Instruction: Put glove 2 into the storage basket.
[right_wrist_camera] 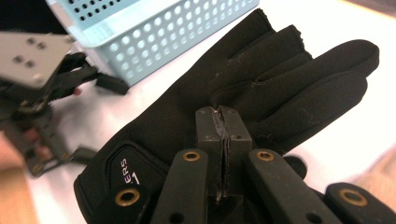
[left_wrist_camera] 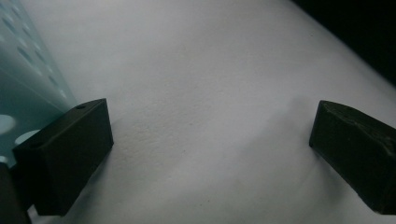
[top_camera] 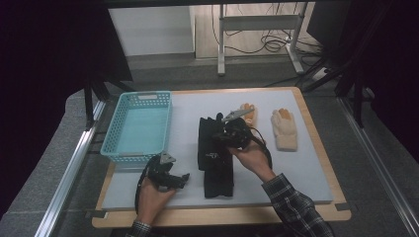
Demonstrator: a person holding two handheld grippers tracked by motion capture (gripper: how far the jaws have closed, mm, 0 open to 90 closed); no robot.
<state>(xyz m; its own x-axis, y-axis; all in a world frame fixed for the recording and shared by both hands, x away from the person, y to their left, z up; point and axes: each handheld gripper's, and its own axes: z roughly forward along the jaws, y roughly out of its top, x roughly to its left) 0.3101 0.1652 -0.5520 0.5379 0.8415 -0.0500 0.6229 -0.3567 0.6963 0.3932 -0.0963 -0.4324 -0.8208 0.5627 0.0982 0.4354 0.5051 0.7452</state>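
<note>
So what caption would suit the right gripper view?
Right gripper shut on a black glove, with a light blue perforated basket behind.

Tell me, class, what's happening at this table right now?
A person works at a table with a gripper in each hand. The right gripper has its jaws shut and sits over a black glove lying on the grey mat. The left gripper rests open on the mat near a light blue basket, which looks empty. A tan glove with orange fingertips lies farther right, and another is partly hidden behind the right gripper.
</note>
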